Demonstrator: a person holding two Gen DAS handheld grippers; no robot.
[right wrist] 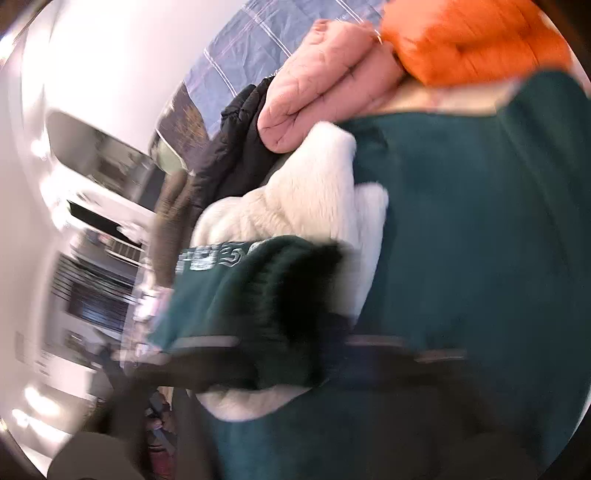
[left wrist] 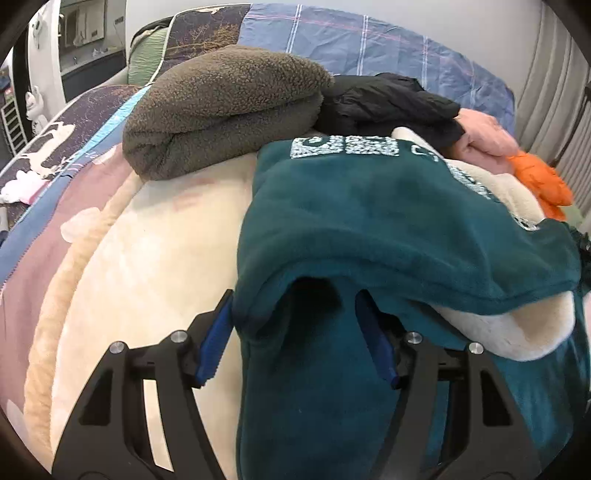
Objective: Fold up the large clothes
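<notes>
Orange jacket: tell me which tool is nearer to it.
Right, probably. The right tool, blurred, sits at the teal fleece with the orange jacket looming just beyond. The left tool holds that fleece's near edge; the jacket lies across the pile.

Bed with cream plush blanket (left wrist: 155, 236) near, pink-and-navy patterned quilt (left wrist: 55, 147) at left edge. Blue plaid sheet (left wrist: 369, 48) far, rumpled. White wall (left wrist: 177, 7) far left, dark window or shelf opening (left wrist: 83, 22) beside it. Pleated grey curtain (left wrist: 554, 92) far right. White cat figurine (left wrist: 33, 107) far left. Even, soft daylight.
</notes>
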